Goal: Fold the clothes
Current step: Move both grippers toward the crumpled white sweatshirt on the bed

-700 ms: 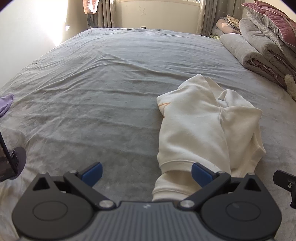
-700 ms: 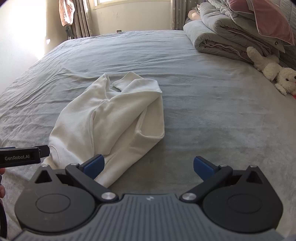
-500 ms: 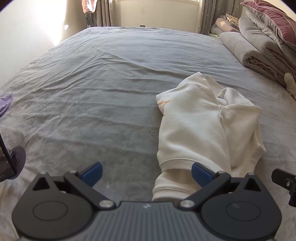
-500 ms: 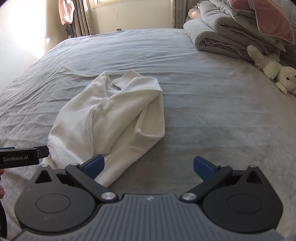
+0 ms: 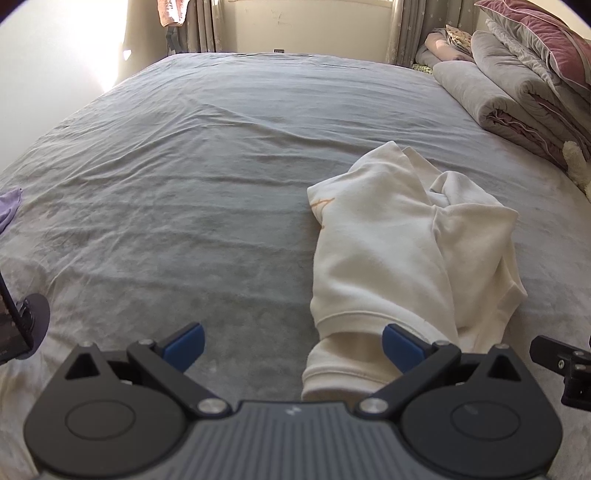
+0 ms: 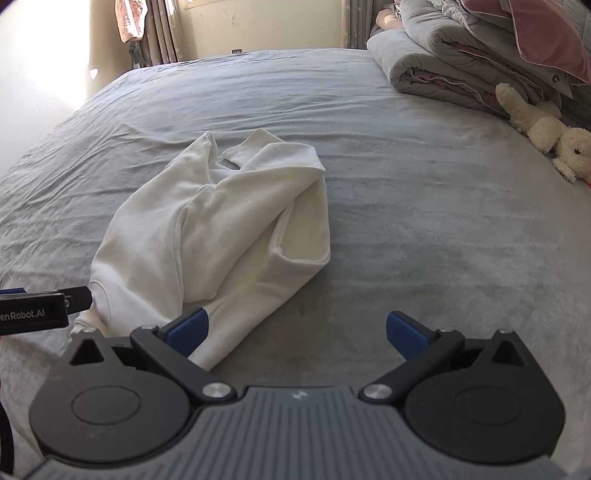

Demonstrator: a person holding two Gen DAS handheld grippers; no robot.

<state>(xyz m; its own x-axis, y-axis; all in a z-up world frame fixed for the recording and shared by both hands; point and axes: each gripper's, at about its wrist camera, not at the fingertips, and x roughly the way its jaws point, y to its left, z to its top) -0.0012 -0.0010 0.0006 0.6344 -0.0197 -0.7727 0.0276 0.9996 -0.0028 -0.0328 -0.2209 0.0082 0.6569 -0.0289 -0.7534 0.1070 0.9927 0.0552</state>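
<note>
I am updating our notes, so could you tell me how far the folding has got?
Nothing looks folded: the white sweatshirt lies crumpled on the grey bed. Nothing is in hand; the left gripper and right gripper hover open near its hem. Flattening and folding remain.

Grey bed sheet [image 6: 424, 206], folded quilts [image 6: 443, 66], plush toy [image 6: 546, 129], curtains [image 6: 162, 33].

We can read one text only: white letters "enRobot.AI", cut off at the frame's left edge, on the side of a black device [image 6: 33, 314] at the near left of the right wrist view. We find nothing legible in the left wrist view.
</note>
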